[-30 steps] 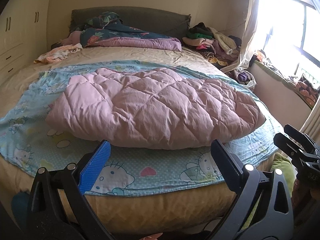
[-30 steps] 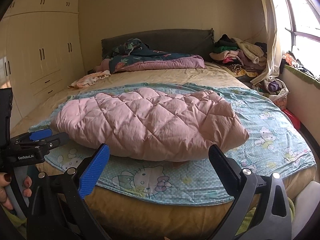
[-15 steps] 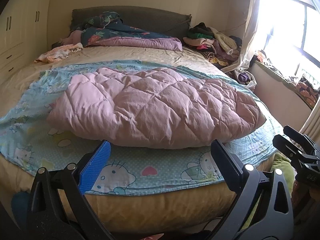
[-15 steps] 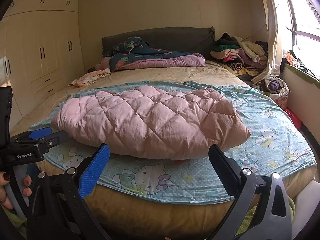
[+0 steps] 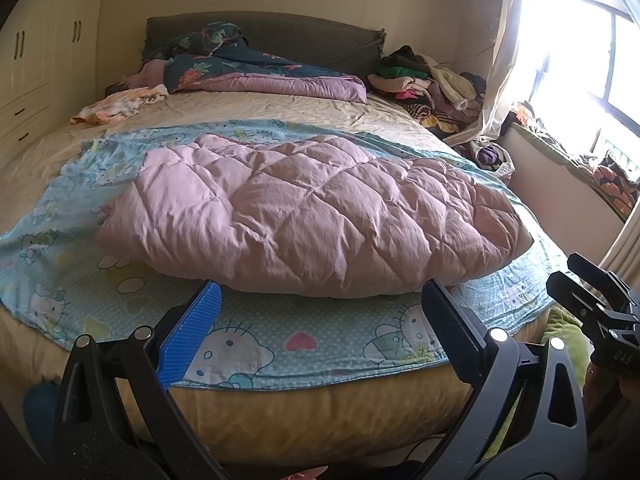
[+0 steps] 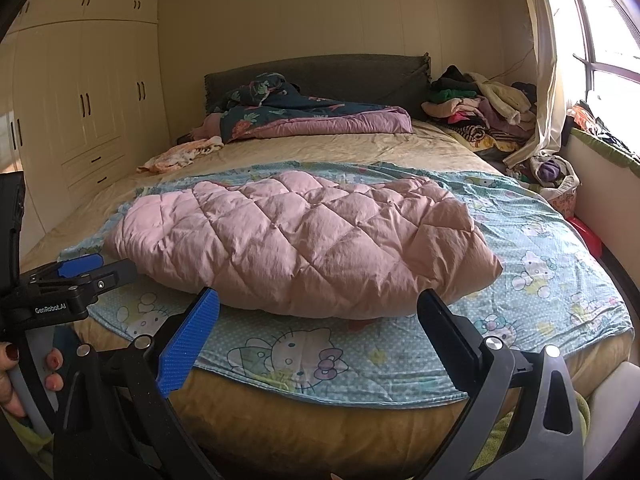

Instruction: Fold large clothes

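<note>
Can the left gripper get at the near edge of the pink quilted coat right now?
Probably yes: the left gripper is open, aimed at the pink quilted coat, with only flat cartoon sheet between.

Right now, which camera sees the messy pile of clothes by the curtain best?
The right wrist view: the pile of clothes sits clear beside the headboard, evenly lit. In the left wrist view the same pile shows too, but window glare washes out its right side.

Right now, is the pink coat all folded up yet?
Partly, maybe. The coat lies in a puffy bundle on the sheet, no sleeves showing. Left gripper and right gripper are open, holding nothing. Any further folds remain, plus the clothes pile.
</note>
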Available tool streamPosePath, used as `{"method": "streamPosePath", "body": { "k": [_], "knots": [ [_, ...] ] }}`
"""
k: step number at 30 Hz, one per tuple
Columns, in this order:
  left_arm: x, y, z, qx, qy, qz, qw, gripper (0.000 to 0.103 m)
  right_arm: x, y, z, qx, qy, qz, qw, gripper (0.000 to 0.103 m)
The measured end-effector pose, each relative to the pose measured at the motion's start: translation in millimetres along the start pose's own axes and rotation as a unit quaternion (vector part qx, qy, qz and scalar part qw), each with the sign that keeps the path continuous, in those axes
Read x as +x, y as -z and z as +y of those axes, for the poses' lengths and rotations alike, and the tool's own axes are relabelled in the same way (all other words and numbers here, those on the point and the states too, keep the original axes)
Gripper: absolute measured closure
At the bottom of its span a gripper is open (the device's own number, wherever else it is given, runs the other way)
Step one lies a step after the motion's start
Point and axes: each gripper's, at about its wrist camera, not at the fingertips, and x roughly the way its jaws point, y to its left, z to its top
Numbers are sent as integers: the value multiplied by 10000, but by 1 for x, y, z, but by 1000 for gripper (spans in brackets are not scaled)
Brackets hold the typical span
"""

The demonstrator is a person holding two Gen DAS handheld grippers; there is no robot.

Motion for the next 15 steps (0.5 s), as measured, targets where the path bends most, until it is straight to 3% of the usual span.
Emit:
{"method": "streamPosePath", "body": {
  "k": [15],
  "knots": [
    [-2, 0, 2, -20, -49, -7, 10000, 9, 0, 0, 1, -3, -3, 3, 10000, 4]
  ]
}}
